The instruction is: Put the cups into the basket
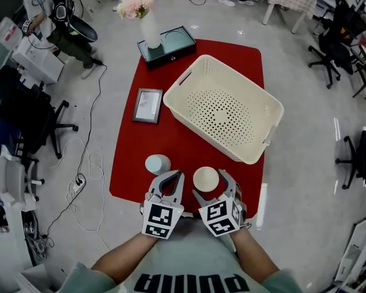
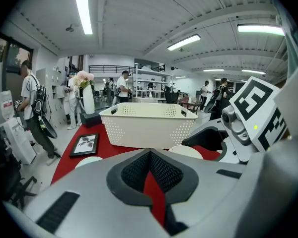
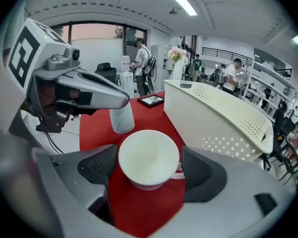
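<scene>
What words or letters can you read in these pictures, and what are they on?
"PUMA": big dark letters on the person's pale green shirt, upside down in the head view.
Marker cubes: only black-and-white square patterns, no letters or numbers.
Picture frame: too small to tell if it carries any words.
Nothing else can be read.

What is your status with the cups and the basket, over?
Left gripper shut, empty. Right gripper open around the white cup, not gripping. Second cup sits on the red cloth; basket empty. Nothing in the way.
</scene>
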Tool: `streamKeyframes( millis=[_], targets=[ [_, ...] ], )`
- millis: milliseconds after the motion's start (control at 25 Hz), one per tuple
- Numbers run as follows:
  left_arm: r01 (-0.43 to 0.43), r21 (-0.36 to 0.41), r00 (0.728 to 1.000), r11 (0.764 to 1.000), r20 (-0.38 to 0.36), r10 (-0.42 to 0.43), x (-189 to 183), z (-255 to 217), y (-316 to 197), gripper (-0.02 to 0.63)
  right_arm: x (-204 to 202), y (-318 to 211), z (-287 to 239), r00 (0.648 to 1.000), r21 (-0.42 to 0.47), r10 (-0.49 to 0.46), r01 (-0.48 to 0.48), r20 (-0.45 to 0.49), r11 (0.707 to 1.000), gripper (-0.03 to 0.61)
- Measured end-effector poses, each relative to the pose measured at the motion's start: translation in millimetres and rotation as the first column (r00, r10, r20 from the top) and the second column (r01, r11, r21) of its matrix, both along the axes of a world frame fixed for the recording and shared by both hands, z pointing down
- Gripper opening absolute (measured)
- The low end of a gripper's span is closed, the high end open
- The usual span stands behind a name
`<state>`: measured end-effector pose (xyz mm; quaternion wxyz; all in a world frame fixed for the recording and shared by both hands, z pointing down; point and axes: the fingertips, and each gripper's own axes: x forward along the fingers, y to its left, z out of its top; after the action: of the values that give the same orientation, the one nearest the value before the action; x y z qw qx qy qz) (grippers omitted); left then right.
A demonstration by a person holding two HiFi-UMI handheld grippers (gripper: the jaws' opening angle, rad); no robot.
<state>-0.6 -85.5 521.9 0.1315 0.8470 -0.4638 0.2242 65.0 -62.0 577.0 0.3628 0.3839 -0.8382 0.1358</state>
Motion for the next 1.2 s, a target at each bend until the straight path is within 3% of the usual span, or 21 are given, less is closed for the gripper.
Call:
streamKeyframes(
  millis=[400,1200],
  targets=[
    [0.045,-0.003,0.999,0.999,0.005,-0.045,-4.9,5.8,-3.6,0.003,-1.8,-4.2,14.8,0.992,-0.007,-0.075,0.075,-0.097,0.997,0.376],
    [-0.018,0.004,1.0,1.0,-0.015,0.018,-6.6,1.9,1.2,0.003,0.1,-1.7,13.6,0.99,-0.022,-0.031,0.029,-0.136,0.999,0.377]
  ],
)
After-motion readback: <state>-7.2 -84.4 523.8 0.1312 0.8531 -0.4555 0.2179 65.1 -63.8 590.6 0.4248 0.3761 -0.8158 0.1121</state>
